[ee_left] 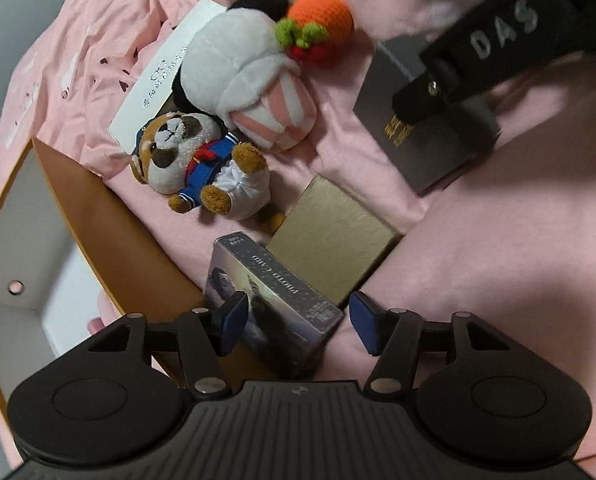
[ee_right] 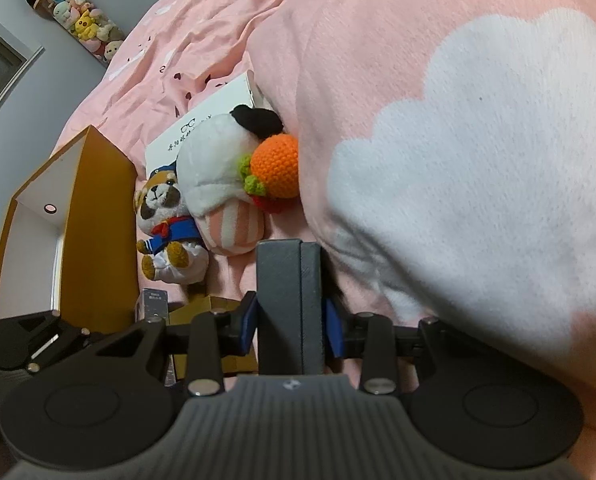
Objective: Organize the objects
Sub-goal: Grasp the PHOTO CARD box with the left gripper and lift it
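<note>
A silvery photo card box (ee_left: 281, 296) lies on the pink bedspread (ee_left: 498, 260) between the wide-apart jaws of my left gripper (ee_left: 300, 322), which is open. Its left pad (ee_left: 233, 318) is right beside the box; the right pad (ee_left: 368, 326) stands clear. A gold box (ee_left: 334, 236) lies just beyond. My right gripper (ee_right: 289, 320) is shut on a dark grey box (ee_right: 289, 280), also seen as the dark box (ee_left: 438, 148) in the left wrist view. The gold box (ee_right: 217, 308) and photo card box (ee_right: 151, 304) show to its left.
An open orange box with white inside (ee_left: 97, 232) (ee_right: 93, 216) stands at the left. A sailor plush (ee_left: 193, 160), a white and pink-striped plush (ee_left: 249, 80), an orange crocheted fruit (ee_left: 322, 20) and a flat white box (ee_left: 157, 76) lie beyond. A bunched pink blanket (ee_right: 458, 160) fills the right.
</note>
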Tool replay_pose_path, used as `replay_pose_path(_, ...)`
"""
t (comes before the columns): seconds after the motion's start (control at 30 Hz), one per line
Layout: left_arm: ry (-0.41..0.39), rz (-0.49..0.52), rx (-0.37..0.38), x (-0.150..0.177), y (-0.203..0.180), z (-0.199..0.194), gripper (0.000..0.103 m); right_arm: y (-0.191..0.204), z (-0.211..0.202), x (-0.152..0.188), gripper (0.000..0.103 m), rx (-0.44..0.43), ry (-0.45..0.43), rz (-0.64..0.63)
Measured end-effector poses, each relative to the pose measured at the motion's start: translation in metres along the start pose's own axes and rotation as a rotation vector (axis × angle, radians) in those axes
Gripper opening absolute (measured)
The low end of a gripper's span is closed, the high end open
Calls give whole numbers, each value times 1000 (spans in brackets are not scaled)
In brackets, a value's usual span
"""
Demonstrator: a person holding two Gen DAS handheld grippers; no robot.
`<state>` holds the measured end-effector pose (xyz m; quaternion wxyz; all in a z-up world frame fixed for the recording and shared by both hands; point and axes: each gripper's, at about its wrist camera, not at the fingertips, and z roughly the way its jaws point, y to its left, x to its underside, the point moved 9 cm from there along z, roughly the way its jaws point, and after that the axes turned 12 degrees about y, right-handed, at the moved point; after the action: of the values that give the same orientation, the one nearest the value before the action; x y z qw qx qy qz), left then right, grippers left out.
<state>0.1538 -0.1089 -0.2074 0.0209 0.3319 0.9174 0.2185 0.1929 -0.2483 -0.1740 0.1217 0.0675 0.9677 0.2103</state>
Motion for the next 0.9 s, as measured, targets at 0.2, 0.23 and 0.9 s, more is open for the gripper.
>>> replay_pose_path(0.2, 44, 80, -114, -1, -7, 15, 73, 0, 0, 1, 38, -16, 2, 2)
replay_pose_path(0.23, 41, 82, -113, -1, -7, 14, 69, 0, 0, 1, 38, -18, 2, 3)
replay_pose_path(0.9, -232, -238, 113, 18, 37, -61, 26, -1, -1, 1, 38, -25, -4, 3)
